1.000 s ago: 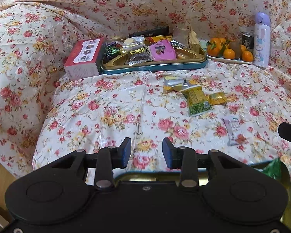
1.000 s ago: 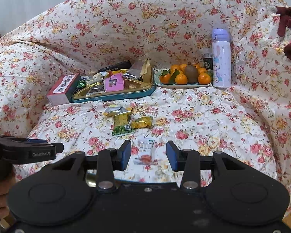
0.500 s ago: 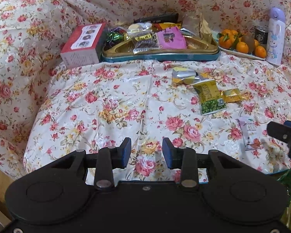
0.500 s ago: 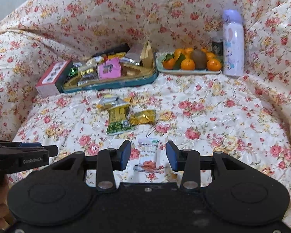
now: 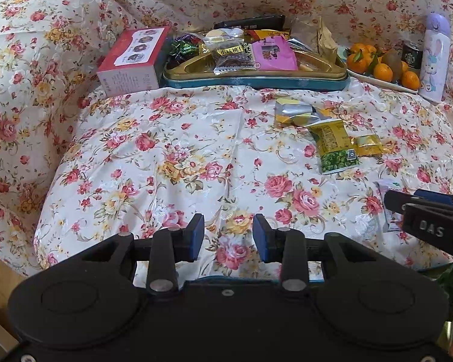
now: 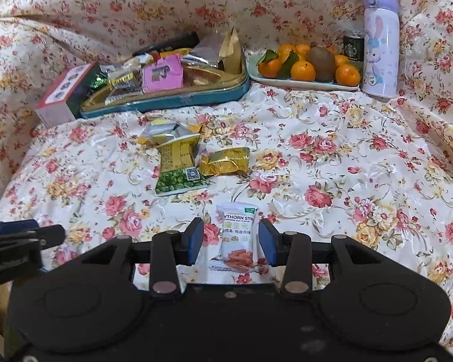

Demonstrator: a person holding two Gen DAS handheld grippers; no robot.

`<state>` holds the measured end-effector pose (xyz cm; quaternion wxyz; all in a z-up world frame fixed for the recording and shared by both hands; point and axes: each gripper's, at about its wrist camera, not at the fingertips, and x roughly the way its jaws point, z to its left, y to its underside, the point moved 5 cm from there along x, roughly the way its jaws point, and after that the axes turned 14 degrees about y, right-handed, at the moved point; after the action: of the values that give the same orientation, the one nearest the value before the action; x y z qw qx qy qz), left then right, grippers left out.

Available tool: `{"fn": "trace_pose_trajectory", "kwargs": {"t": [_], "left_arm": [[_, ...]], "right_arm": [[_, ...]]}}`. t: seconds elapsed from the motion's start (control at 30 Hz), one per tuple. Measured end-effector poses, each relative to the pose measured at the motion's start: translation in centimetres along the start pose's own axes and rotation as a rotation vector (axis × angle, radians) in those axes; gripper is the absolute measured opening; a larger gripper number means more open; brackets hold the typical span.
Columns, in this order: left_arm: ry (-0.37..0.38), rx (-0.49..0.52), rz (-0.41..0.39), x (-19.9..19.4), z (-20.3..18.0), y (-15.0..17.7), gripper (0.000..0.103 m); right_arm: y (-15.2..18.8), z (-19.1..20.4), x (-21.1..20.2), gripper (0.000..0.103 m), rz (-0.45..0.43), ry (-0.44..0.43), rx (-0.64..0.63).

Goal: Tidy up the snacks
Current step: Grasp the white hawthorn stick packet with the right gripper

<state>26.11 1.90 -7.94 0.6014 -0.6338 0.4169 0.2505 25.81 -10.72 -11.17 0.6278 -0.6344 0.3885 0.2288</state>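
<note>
the right hand-held gripper [image 6: 230, 242] has come down over the white packet [image 6: 236, 238] on the sofa, jaws apart either side of it, so a pick-up looks next; the left hand-held gripper [image 5: 228, 236] hangs apart, empty

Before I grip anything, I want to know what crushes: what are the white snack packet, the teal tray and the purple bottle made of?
White snack packet: thin printed plastic film, crinkled, probably crushable.
Teal tray: looks like tin, glossy gold inside.
Purple bottle: smooth, probably coated metal or hard plastic.

Left gripper [image 5: 228, 235] fingers apart; right gripper [image 6: 231, 241] likewise.
</note>
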Motion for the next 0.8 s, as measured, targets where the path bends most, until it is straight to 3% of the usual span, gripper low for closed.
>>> {"fn": "trace_pose_trajectory", "kwargs": {"t": [0.27, 0.53, 0.63, 0.8], "left_arm": [[-0.002, 0.002, -0.003, -0.2, 0.1, 0.0, 0.046], [-0.003, 0.003, -0.006, -0.2, 0.0, -0.2, 0.046], [-0.003, 0.009, -0.011, -0.3, -0.2, -0.3, 0.046], [-0.002, 0.019, -0.016, -0.3, -0.5, -0.5, 0.046]], "right_arm": [[0.4, 0.7, 1.8, 0.043, 0.044, 0.023, -0.034], [0.4, 1.5, 2.2, 0.043, 0.018, 0.044, -0.104], [0.3, 1.5, 2.1, 0.024, 0.006, 0.048, -0.125], [-0.3, 0.7, 1.2, 0.022, -0.021, 0.016, -0.143]]}}
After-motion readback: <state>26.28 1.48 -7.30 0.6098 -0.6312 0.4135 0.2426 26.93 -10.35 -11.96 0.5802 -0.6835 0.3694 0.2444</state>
